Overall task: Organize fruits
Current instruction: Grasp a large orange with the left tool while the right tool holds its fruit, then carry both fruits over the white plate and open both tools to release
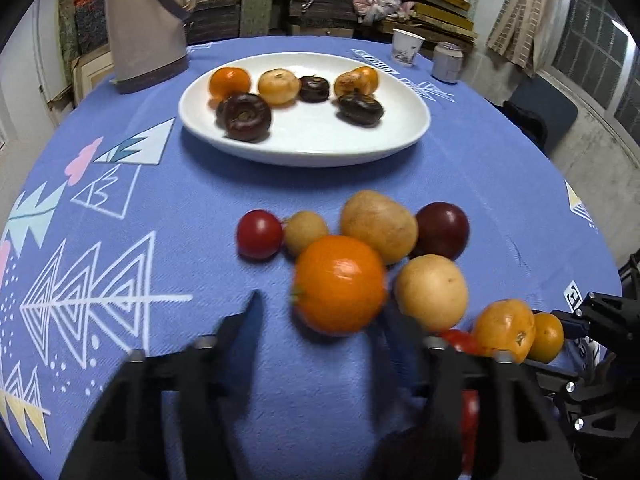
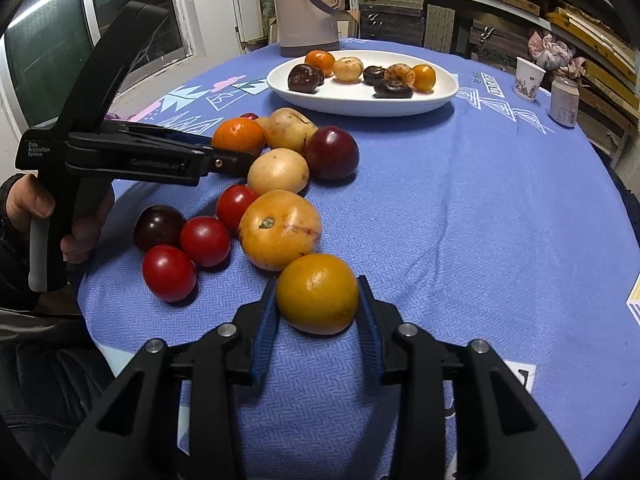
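Note:
A bright orange (image 1: 340,284) lies on the blue cloth between the fingers of my left gripper (image 1: 323,306). The left finger (image 1: 250,320) stands apart from it with a visible gap, so this gripper is open. From the right wrist view the left gripper (image 2: 234,152) flanks that orange (image 2: 238,136). My right gripper (image 2: 318,300) is shut on a yellow-orange fruit (image 2: 316,294), blue pads pressed on both sides. Loose fruit crowd around: tan ones (image 2: 278,170), dark plums (image 2: 331,153), red tomatoes (image 2: 205,240) and a big orange tomato (image 2: 280,230). A white plate (image 1: 304,154) further back holds several orange and dark fruits.
A beige jug (image 1: 144,28) stands behind the plate on the left. A paper cup (image 1: 406,46) and a small can (image 1: 448,62) sit at the far right of the round table. A person's hand (image 2: 36,200) holds the left gripper's handle. Shelves line the back wall.

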